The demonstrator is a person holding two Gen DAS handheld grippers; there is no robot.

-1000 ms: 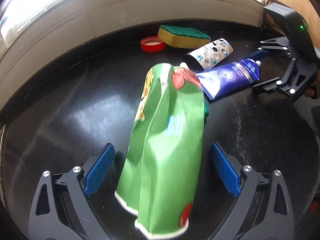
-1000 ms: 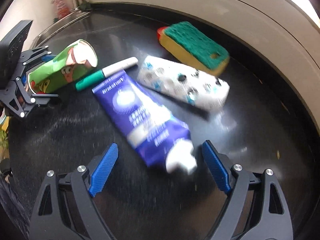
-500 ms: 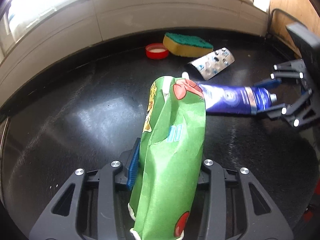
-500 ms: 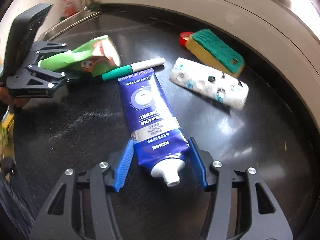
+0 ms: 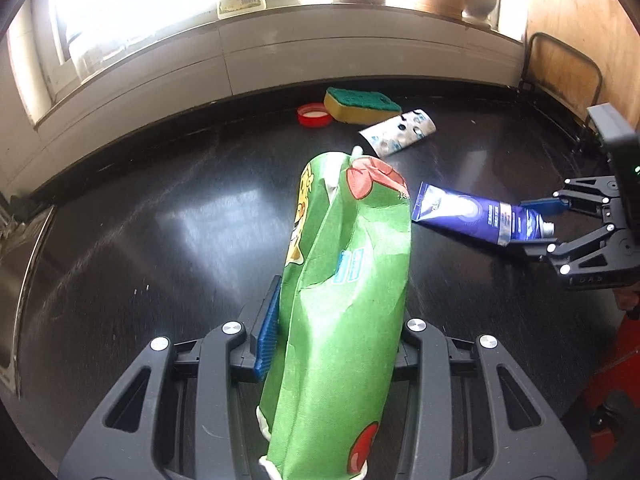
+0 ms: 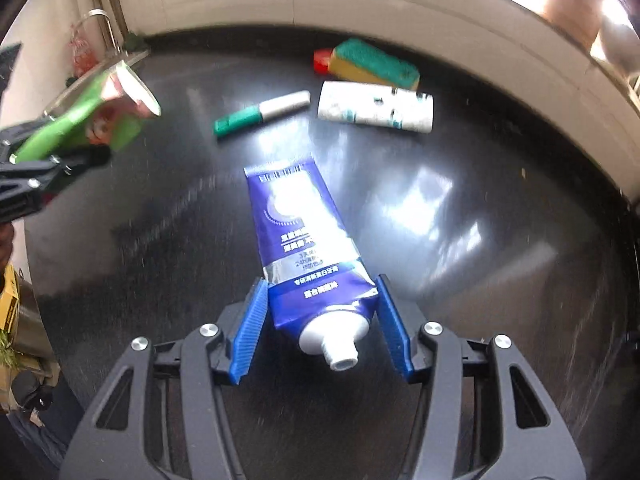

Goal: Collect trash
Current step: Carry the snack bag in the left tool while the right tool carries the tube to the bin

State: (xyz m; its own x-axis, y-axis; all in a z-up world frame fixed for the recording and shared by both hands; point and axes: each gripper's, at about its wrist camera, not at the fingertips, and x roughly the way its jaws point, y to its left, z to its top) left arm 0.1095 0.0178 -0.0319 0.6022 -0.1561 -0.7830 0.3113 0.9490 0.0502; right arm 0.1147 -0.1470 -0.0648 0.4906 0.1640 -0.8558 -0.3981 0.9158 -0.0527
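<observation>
A: Left wrist view — what's held?
B: Left gripper (image 5: 336, 332), level above the black table (image 5: 160, 240), jaws clamped on a green snack bag (image 5: 344, 300).
A: Right side?
B: Right gripper (image 6: 320, 332), angled down, jaws pinching a blue toothpaste tube (image 6: 304, 248) near its cap.

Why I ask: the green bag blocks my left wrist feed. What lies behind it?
Observer: A green-and-white marker lies on the counter between the green bag and the white packet.
Operator: Does the right claw have the toothpaste tube squarely?
Observer: Both blue pads press its shoulder, one on each side.
Operator: Capped?
Observer: No, its threaded nozzle is open.
</observation>
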